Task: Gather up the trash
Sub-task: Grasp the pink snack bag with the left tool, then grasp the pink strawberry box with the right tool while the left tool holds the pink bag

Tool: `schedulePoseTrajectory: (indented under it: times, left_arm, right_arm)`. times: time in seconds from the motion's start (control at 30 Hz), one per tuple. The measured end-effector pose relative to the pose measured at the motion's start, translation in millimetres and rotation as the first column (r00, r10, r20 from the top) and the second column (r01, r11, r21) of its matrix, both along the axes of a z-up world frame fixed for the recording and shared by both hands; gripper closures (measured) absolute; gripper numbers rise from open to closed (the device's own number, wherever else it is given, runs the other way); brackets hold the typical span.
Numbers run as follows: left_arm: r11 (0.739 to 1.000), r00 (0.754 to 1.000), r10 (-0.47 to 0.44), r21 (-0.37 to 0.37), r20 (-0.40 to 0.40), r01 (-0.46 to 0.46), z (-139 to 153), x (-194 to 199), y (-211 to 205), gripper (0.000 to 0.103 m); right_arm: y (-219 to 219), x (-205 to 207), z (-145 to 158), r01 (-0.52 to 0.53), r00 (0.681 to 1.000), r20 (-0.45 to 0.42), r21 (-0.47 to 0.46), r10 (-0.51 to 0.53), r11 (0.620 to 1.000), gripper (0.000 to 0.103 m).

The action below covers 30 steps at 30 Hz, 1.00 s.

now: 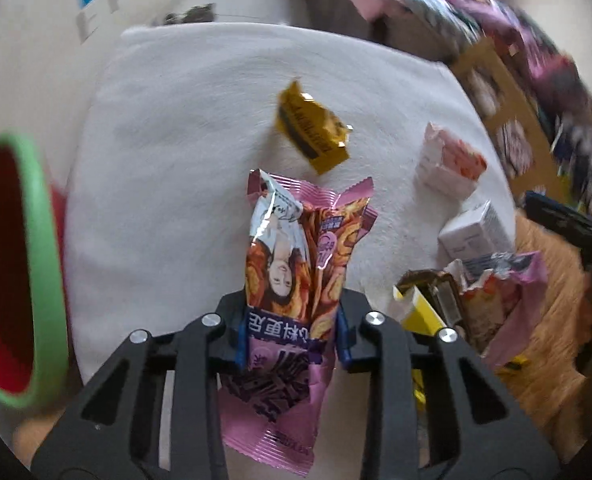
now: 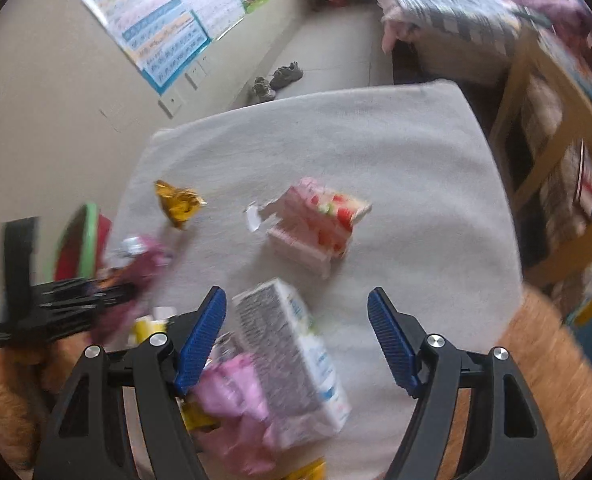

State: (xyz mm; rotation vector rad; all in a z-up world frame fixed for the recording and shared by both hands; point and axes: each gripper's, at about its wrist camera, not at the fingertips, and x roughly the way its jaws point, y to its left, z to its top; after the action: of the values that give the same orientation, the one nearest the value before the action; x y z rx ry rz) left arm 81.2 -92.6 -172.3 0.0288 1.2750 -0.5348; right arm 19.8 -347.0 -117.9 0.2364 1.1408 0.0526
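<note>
My left gripper point(image 1: 292, 340) is shut on a pink snack wrapper point(image 1: 292, 264) and holds it above the white cloth point(image 1: 176, 140). It also shows at the left of the right wrist view point(image 2: 108, 292) with the wrapper point(image 2: 144, 268). A red bin with a green rim point(image 1: 36, 272) is at the left, also seen in the right wrist view point(image 2: 80, 240). My right gripper point(image 2: 296, 320) is open above a white carton point(image 2: 292, 356). A yellow wrapper point(image 1: 316, 128), a pink strawberry carton point(image 2: 320, 224) and a pile of wrappers point(image 1: 476, 300) lie on the cloth.
A wooden shelf point(image 2: 556, 152) stands to the right of the table. A bed with patterned bedding point(image 2: 456, 4) is at the back right. Shoes point(image 2: 276, 78) lie on the floor by the wall with posters point(image 2: 156, 28).
</note>
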Motion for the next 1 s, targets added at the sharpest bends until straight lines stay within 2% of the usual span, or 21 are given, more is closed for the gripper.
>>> schedulePoseTrajectory:
  times: [0.17, 0.3, 0.47, 0.57, 0.63, 0.7, 0.73, 0.77, 0.83, 1.0]
  left_arm:
    - [0.994, 0.994, 0.101, -0.024, -0.044, -0.103, -2.3, -21.6, 20.1, 0.071]
    - [0.989, 0.986, 0.143, -0.027, -0.088, -0.146, -13.4, -29.2, 27.7, 0.068]
    - [0.987, 0.98, 0.152, -0.029, -0.126, -0.157, -21.4, -36.2, 37.5, 0.06]
    - [0.987, 0.981, 0.151, -0.029, -0.124, -0.156, -20.2, -36.4, 41.2, 0.056]
    - [0.987, 0.981, 0.153, -0.03, -0.119, -0.157, -19.1, -36.6, 41.8, 0.054]
    - [0.987, 0.981, 0.152, -0.038, -0.116, -0.158, -17.4, -38.4, 44.0, 0.052]
    - [0.987, 0.982, 0.152, -0.041, -0.116, -0.158, -17.5, -38.2, 43.6, 0.051]
    - [0.987, 0.982, 0.151, -0.045, -0.117, -0.157, -16.8, -38.5, 43.9, 0.049]
    - [0.987, 0.982, 0.148, -0.049, -0.117, -0.155, -15.5, -39.4, 44.6, 0.046]
    - [0.986, 0.981, 0.143, -0.066, -0.13, -0.152, -14.3, -44.0, 48.8, 0.046]
  right_arm:
    - [5.0, 34.8, -16.3, -0.109, 0.993, -0.055, -0.09, 0.104, 0.99, 0.032]
    - [15.6, 58.1, -36.6, -0.226, 0.969, -0.137, -0.146, 0.207, 0.963, 0.032]
    - [14.2, 70.4, -53.3, -0.251, 0.958, -0.188, -0.19, 0.216, 0.949, 0.031]
    - [12.5, 67.9, -56.4, -0.259, 0.957, -0.18, -0.192, 0.226, 0.946, 0.032]
    - [10.3, 64.3, -54.9, -0.249, 0.961, -0.167, -0.183, 0.219, 0.951, 0.047]
    - [5.0, 59.0, -50.9, -0.216, 0.97, -0.144, -0.149, 0.195, 0.965, 0.052]
    - [2.6, 56.7, -49.4, -0.202, 0.973, -0.135, -0.125, 0.185, 0.971, 0.073]
    - [-0.5, 54.9, -48.1, -0.187, 0.976, -0.131, -0.098, 0.174, 0.977, 0.082]
    - [-6.9, 49.3, -43.2, -0.145, 0.985, -0.108, -0.061, 0.138, 0.988, 0.093]
    - [-12.5, 39.0, -35.9, -0.094, 0.992, -0.077, 0.027, 0.096, 0.995, 0.095]
